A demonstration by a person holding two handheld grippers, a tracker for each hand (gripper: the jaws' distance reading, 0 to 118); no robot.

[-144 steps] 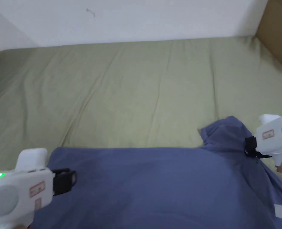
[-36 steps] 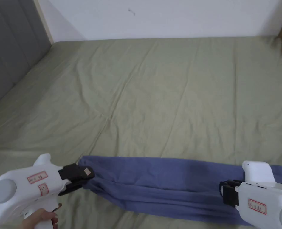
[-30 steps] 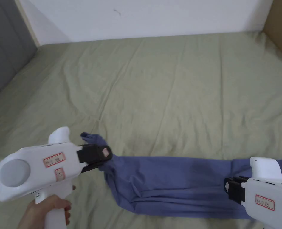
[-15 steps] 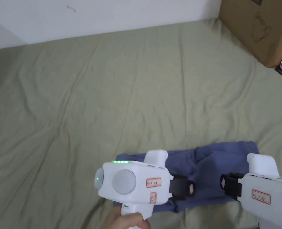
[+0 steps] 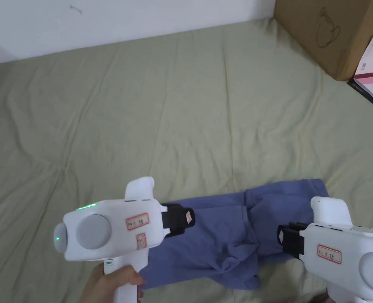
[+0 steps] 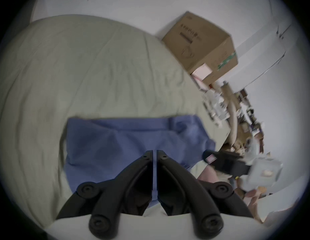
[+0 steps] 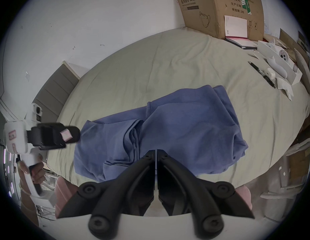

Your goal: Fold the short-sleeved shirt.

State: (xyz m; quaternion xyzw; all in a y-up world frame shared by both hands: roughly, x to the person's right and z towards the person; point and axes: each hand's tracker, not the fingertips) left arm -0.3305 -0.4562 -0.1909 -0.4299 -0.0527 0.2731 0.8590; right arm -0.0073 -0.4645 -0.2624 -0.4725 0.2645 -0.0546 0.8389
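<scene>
Left gripper (image 5: 187,218) hangs at lower centre of the head view, jaws clenched on nothing, just over the left end of the blue short-sleeved shirt (image 5: 229,236). My right gripper (image 5: 281,237), lower right, is likewise closed and empty. That shirt lies on the bed (image 5: 181,118) as a rumpled, doubled bundle. I judge the crosswise fold just laid; next I'd smooth and square its edges.

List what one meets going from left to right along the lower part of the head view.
Left gripper → blue shirt → right gripper.
</scene>
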